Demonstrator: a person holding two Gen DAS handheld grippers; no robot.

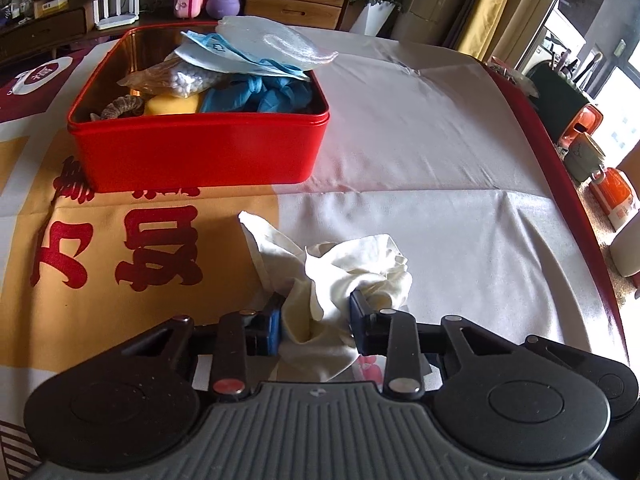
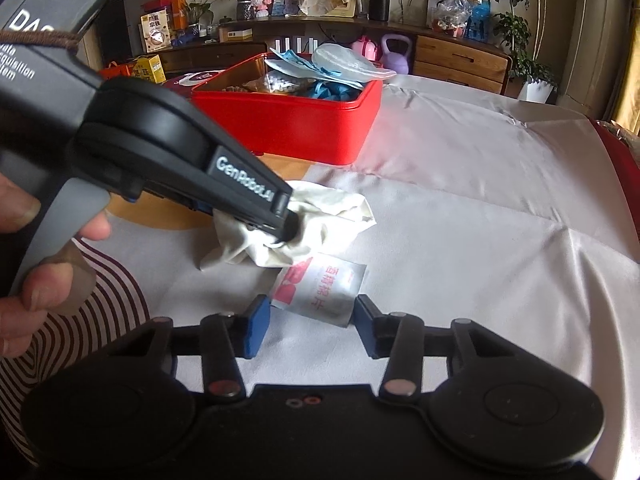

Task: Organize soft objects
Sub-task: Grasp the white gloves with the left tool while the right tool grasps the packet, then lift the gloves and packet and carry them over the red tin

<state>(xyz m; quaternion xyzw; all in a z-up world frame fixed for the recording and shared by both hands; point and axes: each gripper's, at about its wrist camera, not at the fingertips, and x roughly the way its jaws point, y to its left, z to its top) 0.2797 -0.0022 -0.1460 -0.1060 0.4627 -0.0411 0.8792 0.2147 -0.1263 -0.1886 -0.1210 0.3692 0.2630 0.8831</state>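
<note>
Left hand-held gripper (image 1: 316, 320) clenched on cream cloth (image 1: 340, 272). Right hand-held gripper (image 2: 306, 326) released, straddling white sachet (image 2: 324, 290). Red tin (image 1: 200, 148) beyond both, on bench (image 1: 440, 220).

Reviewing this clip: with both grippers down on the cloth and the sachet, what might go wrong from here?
1. The left gripper pinches only a fold of the crumpled white cloth; loose ends may trail or slip free.
2. The flat white sachet lies partly under the cloth, between the right gripper fingers without clear contact, so lifting the cloth may drag it.
3. The red tin is already heaped, so additions may slide off.
</note>
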